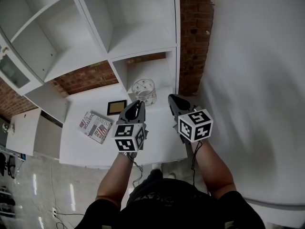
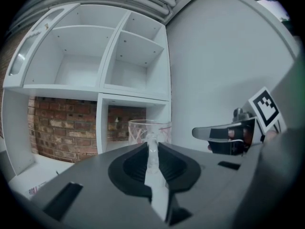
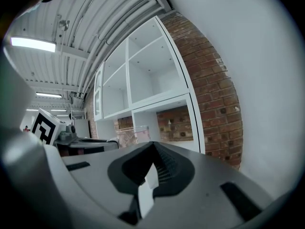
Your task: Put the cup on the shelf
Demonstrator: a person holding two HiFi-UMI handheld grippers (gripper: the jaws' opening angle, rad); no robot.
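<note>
A clear glass cup (image 1: 144, 90) with a pale pattern hangs above the white counter (image 1: 86, 147), in front of the low open compartment (image 1: 148, 70) of the white shelf unit (image 1: 138, 37). My left gripper (image 1: 137, 105) is shut on the cup's glass handle (image 2: 152, 152), which shows pinched between the jaws in the left gripper view, with the cup's bowl (image 2: 148, 129) just beyond. My right gripper (image 1: 172, 99) hovers to the right of the cup, apart from it, shut with nothing in it. The right gripper view shows the cup (image 3: 127, 134) to the left.
A booklet with a flag print (image 1: 95, 126) and a small dark picture frame (image 1: 116, 107) lie on the counter left of the cup. A brick wall (image 1: 195, 37) and a plain white wall (image 1: 257, 70) stand to the right. The upper shelf compartments (image 2: 133, 56) stand empty.
</note>
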